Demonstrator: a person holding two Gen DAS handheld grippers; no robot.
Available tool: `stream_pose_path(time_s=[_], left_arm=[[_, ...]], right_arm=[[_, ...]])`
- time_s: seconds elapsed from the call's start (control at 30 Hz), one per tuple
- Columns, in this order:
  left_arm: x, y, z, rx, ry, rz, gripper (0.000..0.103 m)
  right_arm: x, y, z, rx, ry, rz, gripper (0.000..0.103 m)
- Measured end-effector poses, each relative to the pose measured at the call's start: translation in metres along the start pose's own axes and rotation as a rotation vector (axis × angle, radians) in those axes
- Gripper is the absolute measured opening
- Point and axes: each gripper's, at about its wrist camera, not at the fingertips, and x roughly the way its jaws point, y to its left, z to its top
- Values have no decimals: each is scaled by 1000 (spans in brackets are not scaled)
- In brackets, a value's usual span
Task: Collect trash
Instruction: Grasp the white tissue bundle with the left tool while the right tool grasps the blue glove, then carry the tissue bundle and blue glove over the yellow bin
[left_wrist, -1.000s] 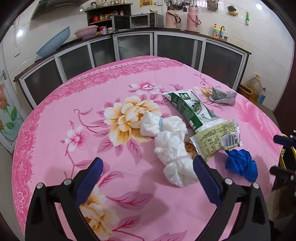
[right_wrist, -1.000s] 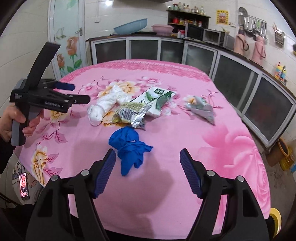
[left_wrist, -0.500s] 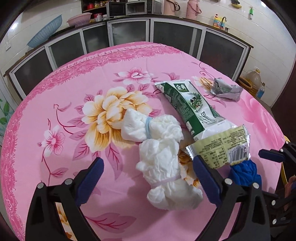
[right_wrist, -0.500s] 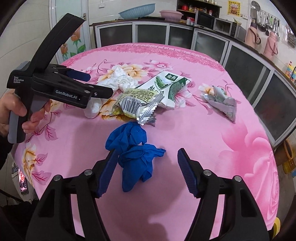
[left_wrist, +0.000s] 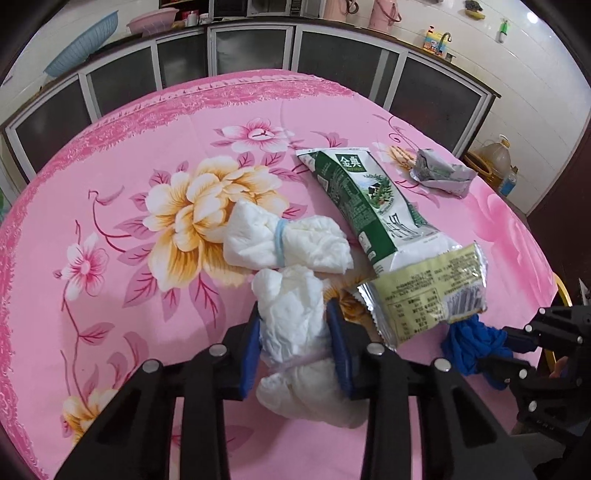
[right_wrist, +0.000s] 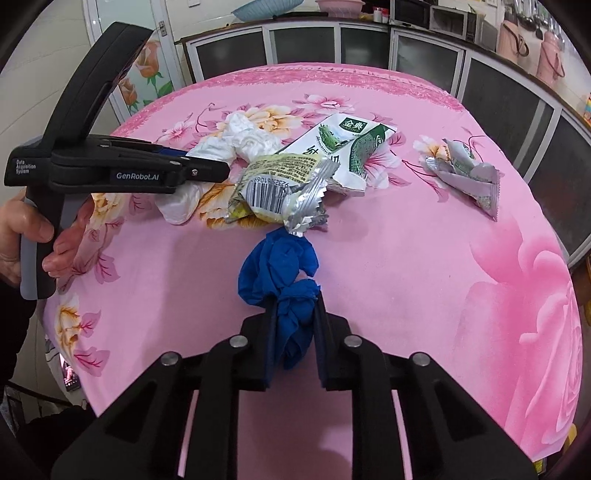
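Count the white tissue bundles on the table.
2. One white tissue bundle sits between the left gripper's jaws at the near edge; the other tissue bundle, tied with a blue band, lies just beyond it. Nothing suggests more hidden.

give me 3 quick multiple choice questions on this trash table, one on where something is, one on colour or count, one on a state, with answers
1. Where does the grey crumpled wrapper lie?
A. under the milk pouch
B. apart from the pile, on its own
C. in the right gripper

2. What colour is the glove?
A. blue
B. white
C. green

3. What is the left gripper doing?
A. open above the cloth
B. shut on nothing
C. shut on the tissue bundle

Answers:
1 B, bare tablecloth shows all round it.
2 A, it is plainly blue between the right gripper pads.
3 C, both blue pads press into the white bundle's sides.
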Motion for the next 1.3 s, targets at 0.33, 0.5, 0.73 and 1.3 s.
stream_pose_path(time_s=[0.33,0.5,0.73,1.3], left_arm=[[-60,15,-17,-51,-78,19,31],[-85,14,-33,-69,-110,14,32],[-100,-6,-48,-70,-143,-9,32],[-94,-155,-36,140,-165,-176,32]], right_arm=[[-46,-9,-11,49,-77,6,15],[-72,-14,-23,70,-117,-10,15],[-107,-29,-46,122,-169,-43,15],[-174,-87,-118,292,-237,-164,15]])
